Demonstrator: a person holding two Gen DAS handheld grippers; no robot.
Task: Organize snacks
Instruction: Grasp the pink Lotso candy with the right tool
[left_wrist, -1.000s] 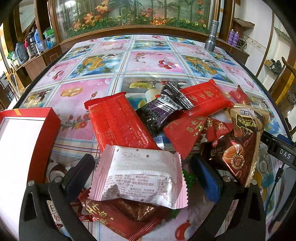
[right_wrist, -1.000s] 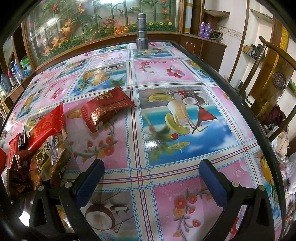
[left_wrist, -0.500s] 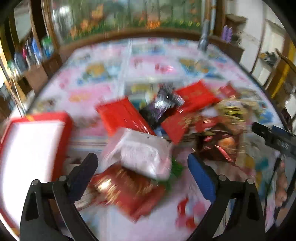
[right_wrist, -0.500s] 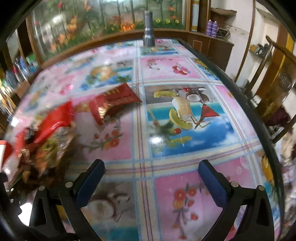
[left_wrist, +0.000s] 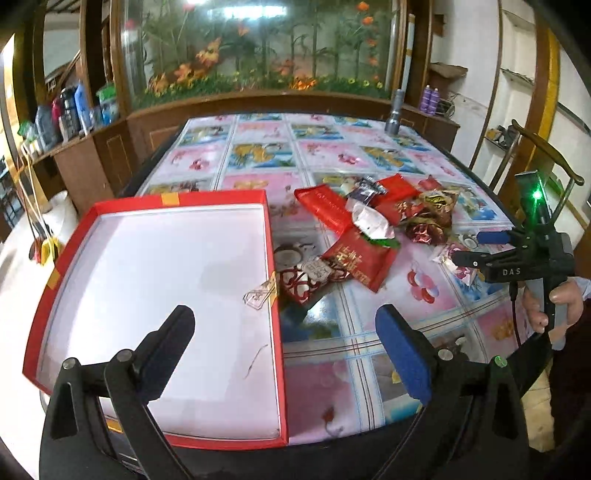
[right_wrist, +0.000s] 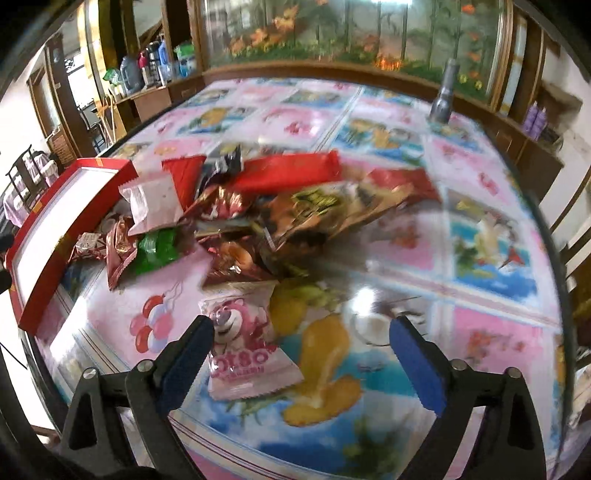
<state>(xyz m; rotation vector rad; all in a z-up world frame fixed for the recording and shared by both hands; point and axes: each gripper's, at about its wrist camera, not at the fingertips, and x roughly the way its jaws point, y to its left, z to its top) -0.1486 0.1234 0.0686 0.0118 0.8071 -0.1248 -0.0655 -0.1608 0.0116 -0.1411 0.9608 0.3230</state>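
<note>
Pulled back, left gripper (left_wrist: 284, 354) gapes over red box (left_wrist: 92, 236) — right gripper (right_wrist: 301, 354) released, pink packet (right_wrist: 243, 347) between.

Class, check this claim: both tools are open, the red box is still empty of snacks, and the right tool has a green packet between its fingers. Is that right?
Not quite. The packet between the right tool's fingers is pink, with a bear printed on it, as the right wrist view shows; the green packet lies farther off in the pile. The rest stands: the left tool is open too, and the red box holds no snacks.

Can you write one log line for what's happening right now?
left gripper: open, above red box | right gripper: open, by pink bear packet | snack pile: on table
</note>
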